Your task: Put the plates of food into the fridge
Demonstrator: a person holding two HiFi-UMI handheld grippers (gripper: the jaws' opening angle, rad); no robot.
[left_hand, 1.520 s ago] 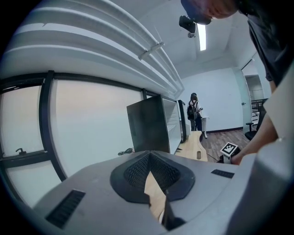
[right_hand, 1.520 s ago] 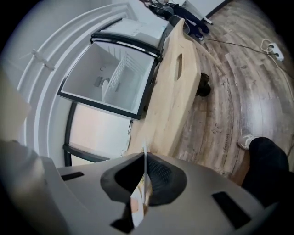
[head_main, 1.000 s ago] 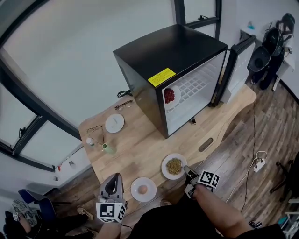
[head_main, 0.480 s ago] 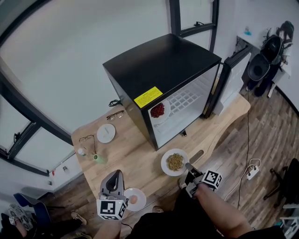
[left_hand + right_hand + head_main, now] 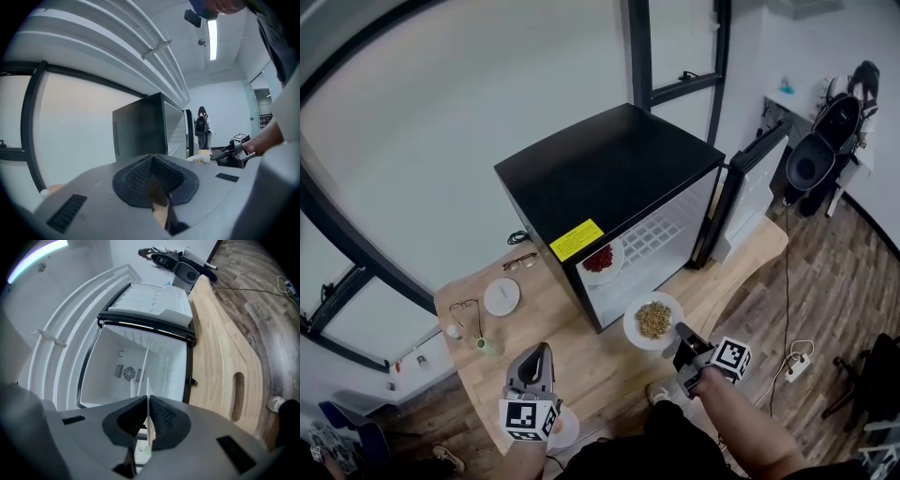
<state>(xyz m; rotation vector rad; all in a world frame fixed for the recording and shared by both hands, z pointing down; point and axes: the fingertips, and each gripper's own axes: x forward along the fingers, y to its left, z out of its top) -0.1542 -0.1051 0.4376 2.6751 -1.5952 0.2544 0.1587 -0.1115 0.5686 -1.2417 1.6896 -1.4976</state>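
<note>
Fingers clamped on its rim, the right gripper holds the grain plate level before the open fridge, where a plate of red food already sits on the shelf; the door stands clear. The left gripper, fingers together and empty, hovers over the bench beside a third plate

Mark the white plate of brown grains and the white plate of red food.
white plate of brown grains (image 5: 630, 326): head view, left rim.
white plate of red food (image 5: 613, 266): head view, right rim.
</note>
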